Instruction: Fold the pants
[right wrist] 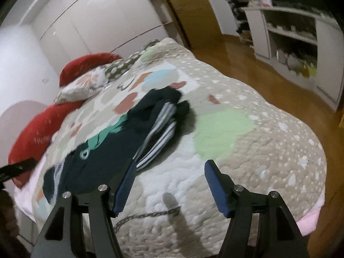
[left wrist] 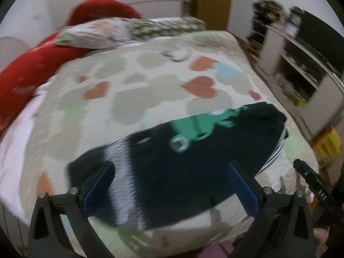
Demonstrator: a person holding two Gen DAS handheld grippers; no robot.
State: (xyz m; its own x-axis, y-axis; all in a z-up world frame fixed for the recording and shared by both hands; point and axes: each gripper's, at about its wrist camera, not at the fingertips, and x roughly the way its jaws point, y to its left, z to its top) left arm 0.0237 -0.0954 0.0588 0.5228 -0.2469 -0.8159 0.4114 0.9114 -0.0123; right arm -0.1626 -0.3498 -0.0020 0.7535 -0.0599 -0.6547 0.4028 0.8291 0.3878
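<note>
Two grippers in view, neither holding anything. My left gripper (left wrist: 171, 182) has its jaws wide apart, hanging over the pants (left wrist: 193, 167) with cloth showing between the fingers but no pad pressed on it that I can make out; motion blur is heavy. My right gripper (right wrist: 169, 185) has its jaws apart too, and they frame bare quilt (right wrist: 247, 150), just beside the near edge of the pants (right wrist: 120, 146).

Location: pants lie on the quilt of the bed, toward its foot. Relative to the pants, the red pillow (right wrist: 36, 137) and a patterned cushion (right wrist: 81, 86) sit beyond them at the head end, well apart. A shelf unit (right wrist: 301, 49) stands off the bed across the wood floor.

State of the garment: dark fabric with a green print (left wrist: 193, 126) and striped white bands (right wrist: 159, 129). From the right wrist view it looks bunched, with layers heaped at the far end and stripes showing from underneath. From the left wrist view it reads as a broad, roughly flat dark shape. I cannot tell legs from waistband.

Progress, my judgement: early. No neat fold visible, no squared edges. Left to do: grasp, spread flat, fold leg on leg, then fold along the length.
</note>
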